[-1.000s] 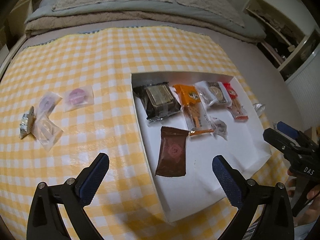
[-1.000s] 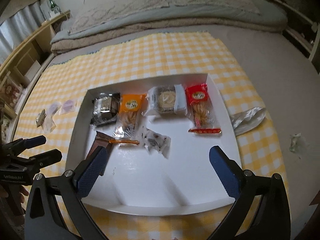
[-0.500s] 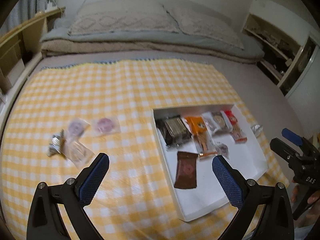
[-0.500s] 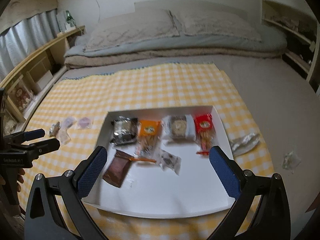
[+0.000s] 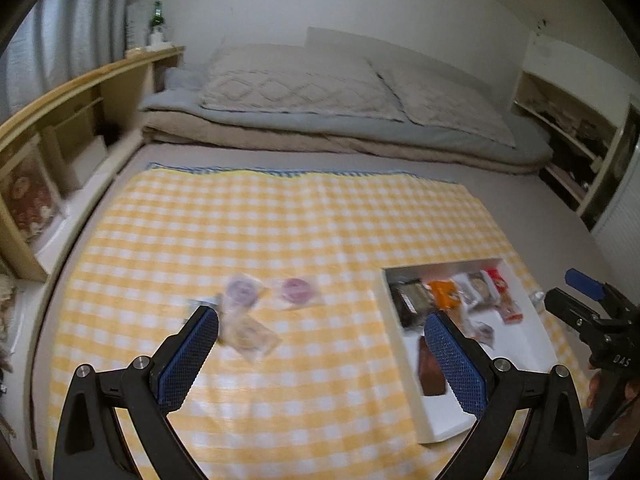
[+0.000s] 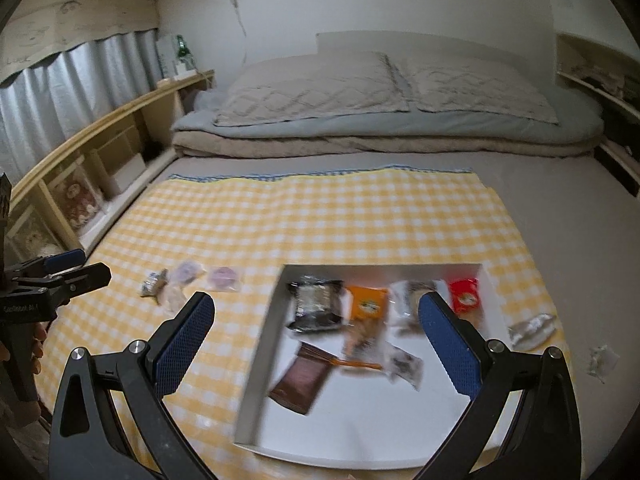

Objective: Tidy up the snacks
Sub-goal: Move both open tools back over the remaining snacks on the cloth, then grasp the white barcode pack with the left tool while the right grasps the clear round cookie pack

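Observation:
A white tray lies on a yellow checked cloth and holds several wrapped snacks: a black pack, an orange pack, a red pack and a brown pack. The tray also shows in the left wrist view. A few small clear-wrapped snacks lie loose on the cloth left of it. My left gripper is open and empty, high above the cloth. My right gripper is open and empty, high above the tray.
A silver wrapper lies on the cloth right of the tray, and a clear scrap lies beyond it. Folded bedding with pillows lies behind the cloth. Wooden shelves run along the left, more shelves on the right.
Both grippers have pulled back and up, so the tray and loose snacks look smaller and lower. The left view has swung towards the loose snacks. Both stay open and empty.

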Motion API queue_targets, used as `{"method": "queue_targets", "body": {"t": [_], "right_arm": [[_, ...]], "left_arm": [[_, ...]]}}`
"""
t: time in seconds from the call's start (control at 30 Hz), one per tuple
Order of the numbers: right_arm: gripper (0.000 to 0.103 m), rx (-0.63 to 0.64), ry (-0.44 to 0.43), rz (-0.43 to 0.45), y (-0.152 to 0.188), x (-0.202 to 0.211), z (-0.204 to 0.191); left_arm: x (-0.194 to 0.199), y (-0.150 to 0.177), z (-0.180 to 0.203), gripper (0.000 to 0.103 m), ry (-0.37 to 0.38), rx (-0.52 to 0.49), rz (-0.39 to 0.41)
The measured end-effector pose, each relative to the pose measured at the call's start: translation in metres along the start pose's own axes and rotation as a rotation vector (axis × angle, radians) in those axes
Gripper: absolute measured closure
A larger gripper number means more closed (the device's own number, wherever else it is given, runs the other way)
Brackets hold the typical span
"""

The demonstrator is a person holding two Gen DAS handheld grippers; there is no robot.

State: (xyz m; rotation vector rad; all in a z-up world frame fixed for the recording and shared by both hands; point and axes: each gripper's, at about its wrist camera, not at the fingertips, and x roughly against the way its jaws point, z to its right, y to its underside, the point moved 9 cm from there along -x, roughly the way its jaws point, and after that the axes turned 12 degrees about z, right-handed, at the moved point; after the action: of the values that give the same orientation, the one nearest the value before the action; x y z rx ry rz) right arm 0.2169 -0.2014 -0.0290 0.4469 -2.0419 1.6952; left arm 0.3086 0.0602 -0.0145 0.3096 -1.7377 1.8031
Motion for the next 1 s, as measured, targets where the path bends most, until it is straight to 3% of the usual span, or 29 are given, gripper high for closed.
{"method": "queue_targets", "body": {"t": [0.2, 0.4, 0.53, 0.7, 1.0], "right_arm": [[0.000, 0.020, -0.067, 0.000, -0.002, -0.015, -0.039], [0.000, 0.052, -0.081, 0.020, -0.009, -0.038, -0.070], [0.000, 0.051, -0.121, 0.016, -0.007, -0.061, -0.097], [0.000, 0.106, -0.182, 0.005, 0.009, -0.094, -0.134], [0.000, 0.262, -0.350, -0.096, 0.074, -0.158, -0.200]], "left_arm": [[0.017, 0.000, -0.033, 0.000, -0.028, -0.013, 0.015], [0.013, -0.009, -0.063, 0.000, -0.031, -0.036, 0.025], [-0.010, -0.005, -0.083, 0.000, -0.011, -0.017, -0.007], [-0.059, 0.011, -0.101, 0.005, 0.070, 0.040, -0.119], [-0.143, 0.034, -0.145, 0.007, 0.085, 0.116, -0.263]]}}
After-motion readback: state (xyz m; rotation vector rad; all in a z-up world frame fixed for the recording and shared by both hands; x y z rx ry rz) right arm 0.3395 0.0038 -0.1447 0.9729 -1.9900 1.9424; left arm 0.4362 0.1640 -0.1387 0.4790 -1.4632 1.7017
